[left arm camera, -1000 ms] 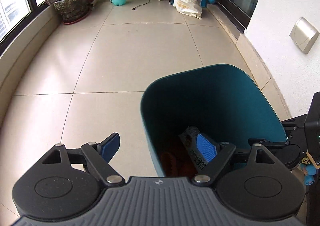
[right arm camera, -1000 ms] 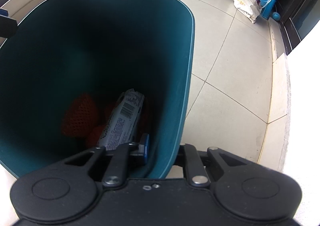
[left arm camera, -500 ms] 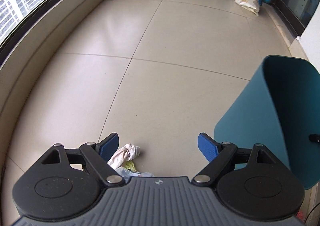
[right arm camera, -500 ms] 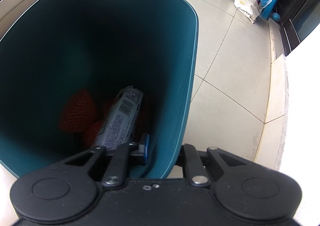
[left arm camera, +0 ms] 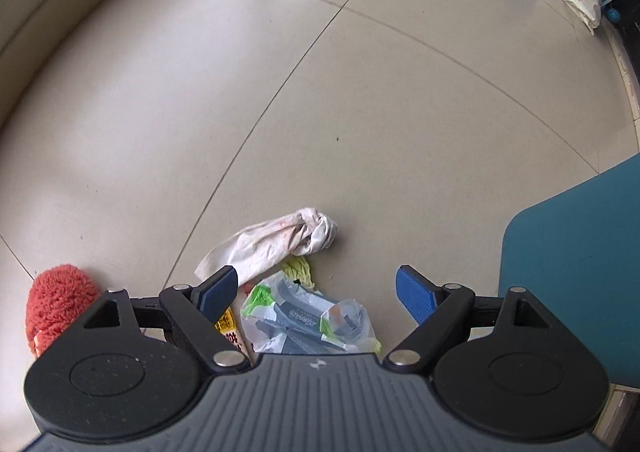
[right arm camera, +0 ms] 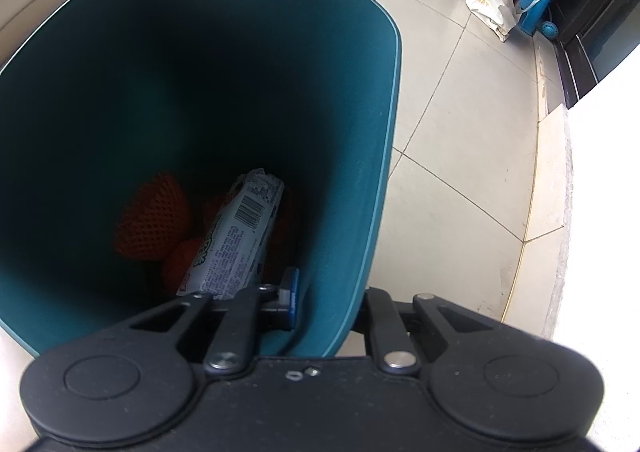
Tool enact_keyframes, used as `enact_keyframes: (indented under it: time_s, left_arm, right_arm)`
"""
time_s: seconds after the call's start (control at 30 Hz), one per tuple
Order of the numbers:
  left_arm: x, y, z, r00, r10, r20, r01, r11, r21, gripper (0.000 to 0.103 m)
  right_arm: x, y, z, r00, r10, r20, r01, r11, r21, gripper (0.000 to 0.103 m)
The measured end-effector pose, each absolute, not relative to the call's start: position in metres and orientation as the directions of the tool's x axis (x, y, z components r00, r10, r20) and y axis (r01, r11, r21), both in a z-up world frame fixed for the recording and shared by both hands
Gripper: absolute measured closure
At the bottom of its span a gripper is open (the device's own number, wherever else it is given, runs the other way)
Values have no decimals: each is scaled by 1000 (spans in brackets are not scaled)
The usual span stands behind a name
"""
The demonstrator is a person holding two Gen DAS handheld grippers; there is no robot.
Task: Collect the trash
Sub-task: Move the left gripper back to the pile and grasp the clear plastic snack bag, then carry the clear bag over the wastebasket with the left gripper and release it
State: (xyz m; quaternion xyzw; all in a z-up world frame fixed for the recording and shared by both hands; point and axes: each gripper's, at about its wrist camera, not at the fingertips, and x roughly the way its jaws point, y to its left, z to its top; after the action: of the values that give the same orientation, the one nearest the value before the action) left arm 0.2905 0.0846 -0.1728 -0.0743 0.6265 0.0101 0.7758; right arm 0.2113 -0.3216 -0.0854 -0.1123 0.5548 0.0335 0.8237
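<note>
Swung away from the bin point(left arm camera: 576, 272), the left tool point(left arm camera: 316, 288) now hangs wide open over floor trash: a rag point(left arm camera: 280, 244), a wrapper point(left arm camera: 308, 320) and yellow scraps. Right tool point(right arm camera: 324, 292) stays clamped on the bin's rim; a packet point(right arm camera: 240, 236) and orange netting point(right arm camera: 154, 218) lie inside.

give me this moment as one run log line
left gripper: open over floor trash, empty | right gripper: shut on bin wall | next target: plastic wrapper | in bin: barcoded packet
</note>
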Motion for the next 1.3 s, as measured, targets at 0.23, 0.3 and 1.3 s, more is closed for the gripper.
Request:
enact_keyframes:
  time_s: [0.23,0.3,1.3]
  left_arm:
    - [275,82,-235,76,-78,-994,-106,991,-86,16]
    - [278,80,-247,71,-45,-996,-109,993,-52,16]
    - [270,59,-174,173,55,-983,37,997,62,99]
  right_arm:
    - [210,-322,-87,386,-64,-920,-180,973,-143,90]
    - [209,-323,-88,386,-63,-920,-181,973,-143,90]
    - [200,-331,-86,391,-52,-919,-187,973,-135,88]
